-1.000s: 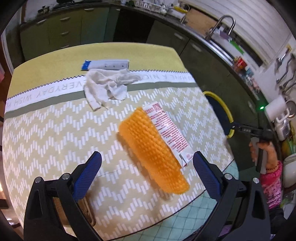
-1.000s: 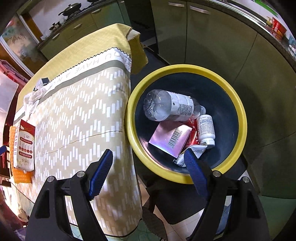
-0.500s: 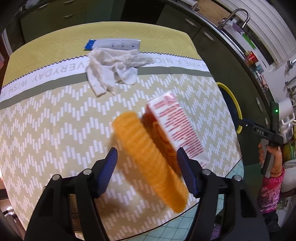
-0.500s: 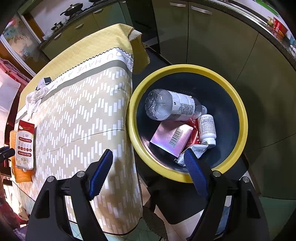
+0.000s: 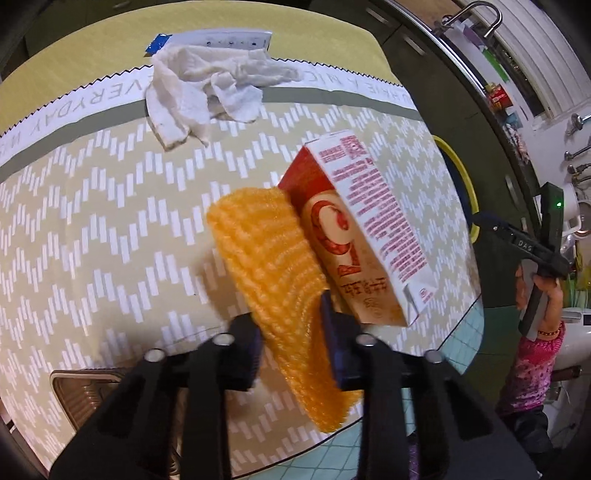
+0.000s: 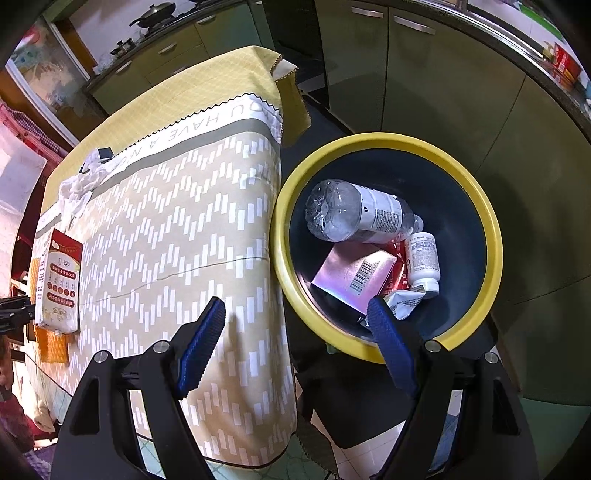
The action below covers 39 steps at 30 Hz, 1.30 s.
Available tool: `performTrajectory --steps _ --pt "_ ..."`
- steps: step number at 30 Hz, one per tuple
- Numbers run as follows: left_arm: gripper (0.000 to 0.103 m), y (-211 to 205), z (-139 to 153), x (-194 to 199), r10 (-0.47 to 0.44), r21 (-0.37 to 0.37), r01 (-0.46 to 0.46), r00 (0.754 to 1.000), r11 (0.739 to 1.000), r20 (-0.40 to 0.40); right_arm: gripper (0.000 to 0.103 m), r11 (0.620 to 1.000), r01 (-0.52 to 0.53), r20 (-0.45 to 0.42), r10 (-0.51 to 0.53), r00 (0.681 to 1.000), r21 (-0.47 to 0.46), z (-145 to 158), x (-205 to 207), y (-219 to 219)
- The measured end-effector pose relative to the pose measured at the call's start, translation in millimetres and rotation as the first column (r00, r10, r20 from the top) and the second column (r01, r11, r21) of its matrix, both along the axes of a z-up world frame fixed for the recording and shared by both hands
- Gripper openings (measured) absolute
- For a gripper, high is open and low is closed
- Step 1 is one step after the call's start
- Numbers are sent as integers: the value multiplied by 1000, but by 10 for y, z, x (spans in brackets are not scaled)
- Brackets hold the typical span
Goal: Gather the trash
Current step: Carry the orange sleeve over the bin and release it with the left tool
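Left gripper [image 5: 291, 332] jaws just closed, clamped on orange foam-mesh sleeve [image 5: 273, 266] near table's front edge; red-white carton [image 5: 354, 236] touching. Right gripper [image 6: 295, 343] held wide, empty, above yellow-rimmed round bin [image 6: 491, 236].

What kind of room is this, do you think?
Most likely a home kitchen: a sink faucet over green cabinets, a wok on the far counter, and a cloth-covered table beside a trash bin.
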State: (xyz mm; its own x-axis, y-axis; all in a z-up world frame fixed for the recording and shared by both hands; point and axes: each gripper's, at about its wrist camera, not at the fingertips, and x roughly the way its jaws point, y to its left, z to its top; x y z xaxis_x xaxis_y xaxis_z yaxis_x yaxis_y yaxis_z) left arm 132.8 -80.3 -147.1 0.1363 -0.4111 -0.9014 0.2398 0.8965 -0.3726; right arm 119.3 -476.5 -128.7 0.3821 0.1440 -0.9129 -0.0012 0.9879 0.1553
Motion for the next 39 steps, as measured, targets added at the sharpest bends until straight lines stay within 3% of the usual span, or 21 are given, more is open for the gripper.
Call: performTrajectory --steps 5,10,14,18,21,25,29,34,36,39 --pt "12 39 222 -98 -1 39 -3 995 999 101 78 1000 6 15 -6 1000 6 34 -34 -26" --pt "12 3 706 -270 -22 102 -6 962 995 271 78 1000 20 39 -20 999 6 118 -87 -82" --pt "12 -306 1070 -364 -117 96 88 927 991 357 78 999 46 54 -46 997 -1 183 -111 -196" --pt "12 -936 1210 -282 -254 91 238 892 967 374 78 997 81 80 -81 994 -4 283 -186 -368" --pt "12 -1508 1198 -159 -342 84 336 864 938 370 78 994 110 102 -108 989 -18 357 -313 -515" --pt "12 -2334 1092 99 -417 27 432 851 901 319 78 988 153 117 -148 982 -36 409 -510 -751" --pt "12 -3196 916 264 -480 47 493 815 869 324 78 980 197 126 -191 973 -36 426 -695 -999" --pt "15 -3872 589 435 -497 104 492 807 864 319 78 969 246 120 -242 963 -22 398 -876 -1292" --pt "22 -4053 442 534 -495 119 483 814 867 302 78 966 258 116 -254 960 -16 380 -939 -1378" --pt "50 -4162 313 611 -484 154 459 820 875 306 78 962 275 111 -272 956 -6 357 -992 -1463"
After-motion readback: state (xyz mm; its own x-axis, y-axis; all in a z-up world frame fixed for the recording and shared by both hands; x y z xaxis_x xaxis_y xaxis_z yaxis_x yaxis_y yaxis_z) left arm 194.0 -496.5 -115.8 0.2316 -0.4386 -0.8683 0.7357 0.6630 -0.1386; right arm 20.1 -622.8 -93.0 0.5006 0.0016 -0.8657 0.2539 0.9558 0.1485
